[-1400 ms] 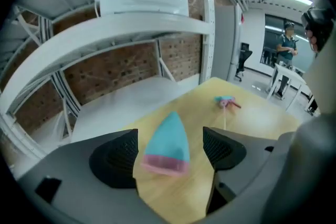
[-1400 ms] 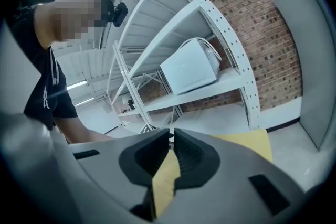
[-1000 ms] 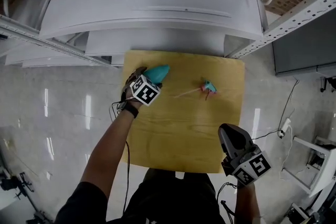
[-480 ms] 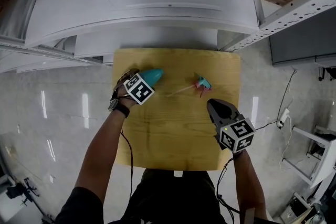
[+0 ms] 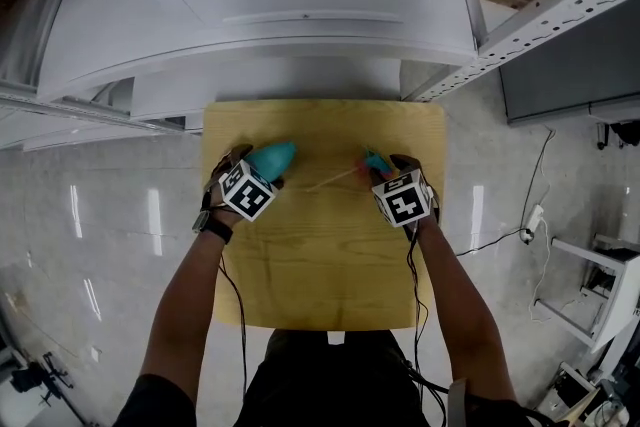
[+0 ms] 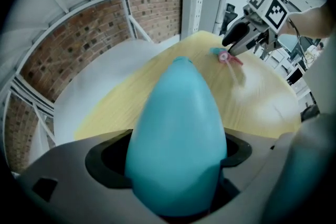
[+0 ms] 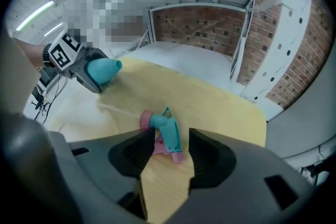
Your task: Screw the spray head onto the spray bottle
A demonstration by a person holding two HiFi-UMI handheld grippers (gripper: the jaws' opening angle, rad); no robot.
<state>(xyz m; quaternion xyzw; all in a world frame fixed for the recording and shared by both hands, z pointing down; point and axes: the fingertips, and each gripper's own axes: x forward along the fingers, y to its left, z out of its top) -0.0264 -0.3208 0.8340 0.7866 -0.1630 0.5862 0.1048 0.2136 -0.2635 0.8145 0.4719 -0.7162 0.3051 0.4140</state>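
A teal spray bottle (image 5: 273, 155) lies on the wooden table (image 5: 320, 255) at the back left, its narrow end pointing right. My left gripper (image 5: 260, 169) has just been opening wider and stands open round the bottle's (image 6: 176, 128) wide end, which fills the gap between the jaws. The teal and pink spray head (image 5: 371, 159) lies at the back right, its thin dip tube (image 5: 335, 178) trailing left. My right gripper (image 7: 165, 152) has just been opening. It stands open over the spray head (image 7: 167, 131), which lies between the jaws without being pressed.
A large white curved housing (image 5: 300, 5) stands right behind the table's far edge. A metal shelf rail (image 5: 545, 20) runs at the right over the glossy floor. Cables hang from both grippers toward the person at the near edge.
My right gripper came from beyond the table's near right corner up to the spray head, and its shut jaws opened. My left gripper stayed at the bottle and sank slightly.
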